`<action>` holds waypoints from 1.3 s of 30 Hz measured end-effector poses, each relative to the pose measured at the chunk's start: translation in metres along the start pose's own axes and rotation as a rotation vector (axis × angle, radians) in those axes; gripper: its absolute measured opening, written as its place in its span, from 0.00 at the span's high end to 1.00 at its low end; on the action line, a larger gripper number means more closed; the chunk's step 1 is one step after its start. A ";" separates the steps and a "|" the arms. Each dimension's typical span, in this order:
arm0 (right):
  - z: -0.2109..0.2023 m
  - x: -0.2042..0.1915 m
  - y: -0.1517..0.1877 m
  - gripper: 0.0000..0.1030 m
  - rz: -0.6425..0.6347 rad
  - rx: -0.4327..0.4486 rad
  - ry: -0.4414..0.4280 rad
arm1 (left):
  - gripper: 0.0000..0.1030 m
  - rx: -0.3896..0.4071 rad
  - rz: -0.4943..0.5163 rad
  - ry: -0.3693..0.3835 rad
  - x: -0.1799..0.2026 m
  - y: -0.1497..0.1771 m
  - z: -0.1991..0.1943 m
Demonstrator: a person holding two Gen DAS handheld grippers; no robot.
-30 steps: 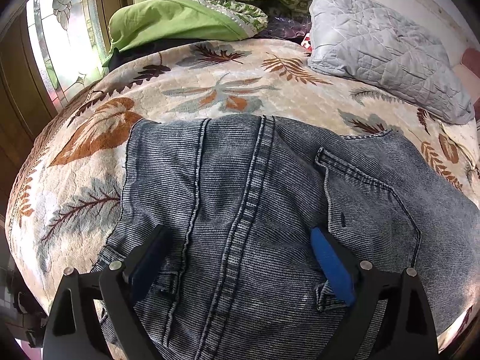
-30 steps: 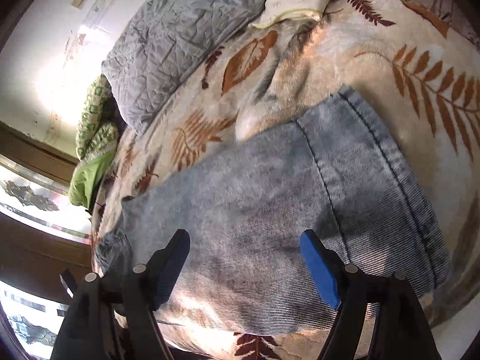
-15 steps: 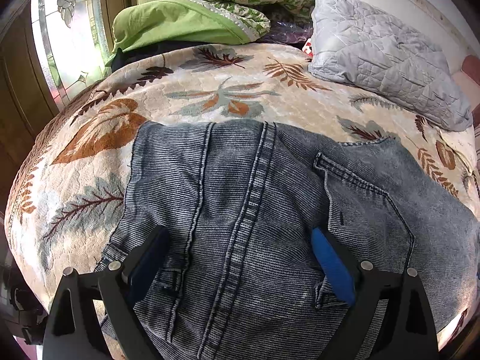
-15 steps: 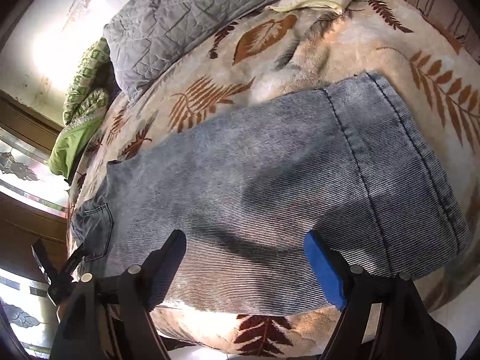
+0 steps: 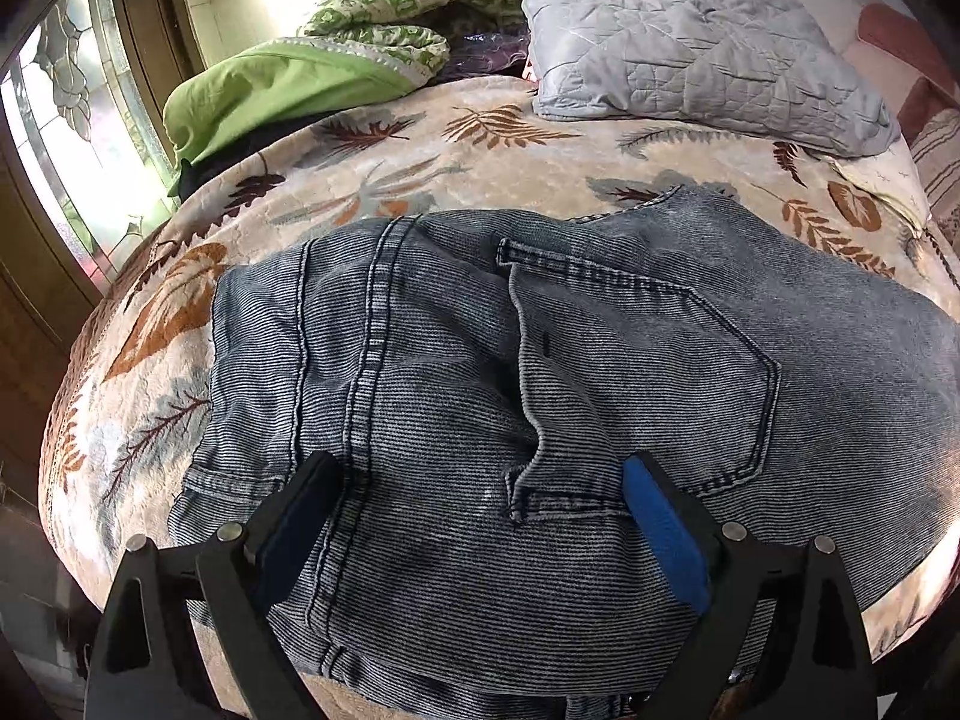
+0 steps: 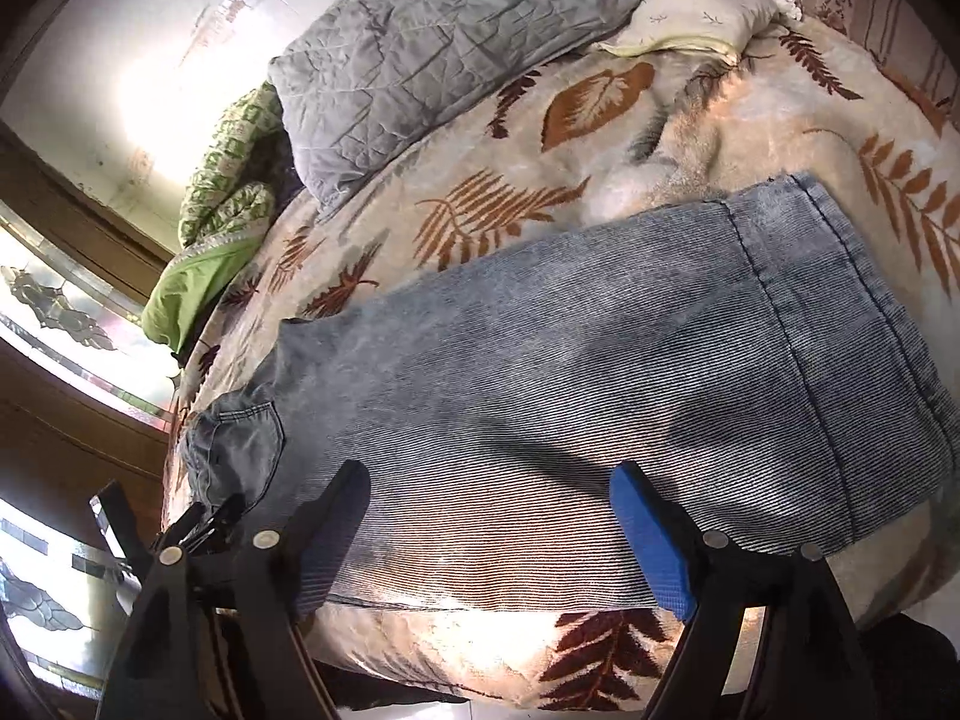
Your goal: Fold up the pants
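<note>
Blue-grey jeans (image 5: 456, 372) lie spread flat on a leaf-patterned blanket (image 5: 420, 180). The left wrist view shows their waist end, with the centre seam and a back pocket (image 5: 648, 360). My left gripper (image 5: 480, 468) hovers over this part, jaws wide open, nothing between the pads. In the right wrist view the jeans' leg (image 6: 600, 372) runs to the hem (image 6: 840, 312) at the right. My right gripper (image 6: 489, 474) hangs over the leg's near edge, open and empty. A black frame at the lower left there looks like the left gripper (image 6: 180, 531).
A grey quilted pillow (image 5: 690, 42) and green bedding (image 5: 282, 90) lie at the far side of the bed. A cream pillow (image 6: 702, 6) sits at the far right. A stained-glass window (image 5: 72, 120) stands to the left. The bed's near edge (image 6: 540, 648) is just below the grippers.
Both grippers have drawn back from the jeans and rolled a little, so more of the pants and bed shows. The jeans have not moved. Both grippers stay open.
</note>
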State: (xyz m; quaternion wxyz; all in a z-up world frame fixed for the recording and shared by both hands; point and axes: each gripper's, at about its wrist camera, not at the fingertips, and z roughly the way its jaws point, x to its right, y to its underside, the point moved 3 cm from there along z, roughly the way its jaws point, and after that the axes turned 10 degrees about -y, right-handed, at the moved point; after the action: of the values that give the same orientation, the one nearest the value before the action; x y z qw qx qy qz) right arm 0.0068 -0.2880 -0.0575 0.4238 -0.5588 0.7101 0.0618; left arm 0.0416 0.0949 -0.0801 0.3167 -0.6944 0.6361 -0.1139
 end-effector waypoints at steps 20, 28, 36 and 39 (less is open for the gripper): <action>0.005 -0.005 0.011 0.17 -0.049 -0.004 0.005 | 0.06 -0.054 0.027 -0.006 0.024 0.020 -0.010; 0.029 -0.001 0.011 0.16 -0.048 -0.075 0.038 | 0.06 -0.049 0.008 0.011 0.019 0.022 -0.013; 0.031 -0.014 -0.028 0.15 -0.059 -0.018 -0.049 | 0.05 -0.045 0.031 0.029 0.024 0.028 -0.009; 0.060 0.012 -0.025 0.15 0.001 -0.078 -0.015 | 0.05 -0.038 0.026 0.029 0.023 0.025 -0.015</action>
State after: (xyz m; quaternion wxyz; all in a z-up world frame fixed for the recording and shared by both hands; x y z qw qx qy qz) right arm 0.0600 -0.2727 -0.0937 0.4067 -0.5740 0.7045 0.0939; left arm 0.0172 0.0687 -0.0888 0.2958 -0.6901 0.6517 -0.1075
